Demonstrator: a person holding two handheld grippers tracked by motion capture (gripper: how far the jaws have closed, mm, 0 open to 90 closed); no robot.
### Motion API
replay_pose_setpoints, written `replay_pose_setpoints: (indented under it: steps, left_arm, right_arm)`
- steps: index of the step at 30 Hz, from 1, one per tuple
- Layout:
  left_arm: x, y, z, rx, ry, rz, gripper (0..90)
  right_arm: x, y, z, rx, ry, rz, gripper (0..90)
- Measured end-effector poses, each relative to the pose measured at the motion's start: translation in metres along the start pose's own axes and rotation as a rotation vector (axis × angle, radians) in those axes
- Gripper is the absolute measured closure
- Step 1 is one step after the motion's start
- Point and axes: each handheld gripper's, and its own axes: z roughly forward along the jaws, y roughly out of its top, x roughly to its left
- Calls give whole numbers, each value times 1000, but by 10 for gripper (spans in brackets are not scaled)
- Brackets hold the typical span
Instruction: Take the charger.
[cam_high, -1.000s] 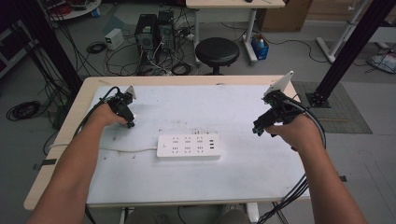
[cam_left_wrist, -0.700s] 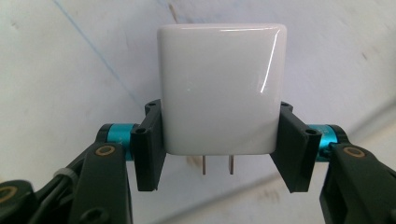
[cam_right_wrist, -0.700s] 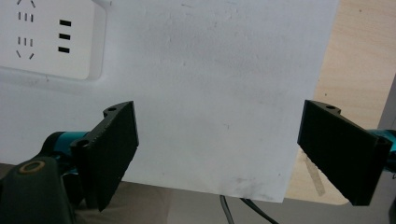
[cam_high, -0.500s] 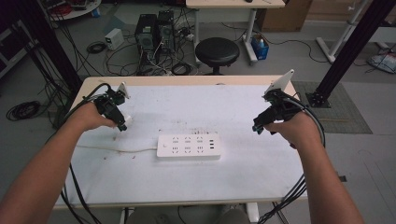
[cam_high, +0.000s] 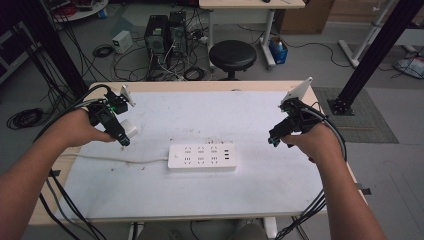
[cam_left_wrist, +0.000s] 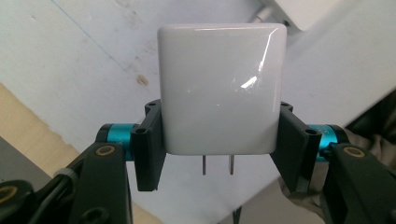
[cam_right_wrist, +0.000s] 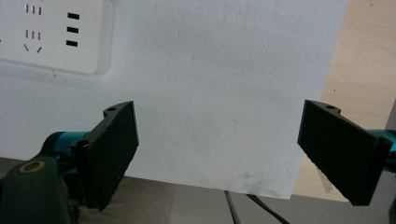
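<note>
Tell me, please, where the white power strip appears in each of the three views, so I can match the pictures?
High view: the power strip lies flat at the table's centre, between both hands.
Left gripper view: its corner peeks in top right, beyond the held charger.
Right gripper view: its socket end sits top left.
Shared landmark: the white table mat.

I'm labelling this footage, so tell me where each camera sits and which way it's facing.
High view: above the near table edge, looking forward and down at the white rectangular power strip; both forearms, left gripper, right gripper.
Left gripper view: rides that gripper, facing the glossy white square plug adapter clamped between its jaws.
Right gripper view: rides the open right gripper, facing the tabletop.
Shared: the power strip.
</note>
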Motion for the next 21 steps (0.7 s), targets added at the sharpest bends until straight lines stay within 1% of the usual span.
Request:
replay_pose_setpoints:
  steps: [1, 2, 3, 4, 5, 6, 8, 9, 13, 14, 15, 18, 20, 21]
  left_arm:
    - [0, 0, 0, 0, 0, 0, 426]
    - [-7, -3, -9, -6, 10, 11, 425]
    - [-9, -4, -12, -8, 6, 13, 426]
    - [-9, -4, -12, -8, 6, 13, 426]
    - [-12, -5, -15, -7, 6, 16, 426]
    - [-16, -7, -18, -9, 1, 28, 425]
    - [-16, -7, -18, -9, 1, 28, 426]
    - [-19, -8, -22, -1, 5, 46, 426]
    - [-21, -10, -22, -8, 6, 55, 426]
    - [-24, -10, -20, -8, 3, 70, 426]
    - [-24, -10, -20, -8, 3, 70, 426]
    - [-29, -11, -16, -16, -10, 98, 426]
    - [-32, -11, -15, -24, -11, 117, 426]
    - [-33, -10, -15, -25, -13, 133, 426]
  right_arm:
    - [0, 0, 0, 0, 0, 0, 119]
    - [3, -1, -1, 5, 0, -2, 119]
    - [3, -2, 0, 4, -3, -9, 119]
    - [3, -2, 0, 4, -3, -9, 119]
    - [5, -3, -2, 7, -3, -12, 119]
    - [6, -4, -3, 4, 2, -9, 119]
    - [6, -4, -3, 0, 2, -9, 119]
    - [6, -4, -3, 0, 2, -9, 119]
    - [6, -4, -6, -3, -1, -10, 119]
    - [6, -5, -5, -1, -4, -11, 119]
    - [6, -5, -5, -1, -4, -11, 119]
    - [4, -7, -2, -1, 5, -10, 119]
    - [3, -7, -2, 0, 10, -4, 119]
    - [2, -8, -2, -2, 15, -2, 119]
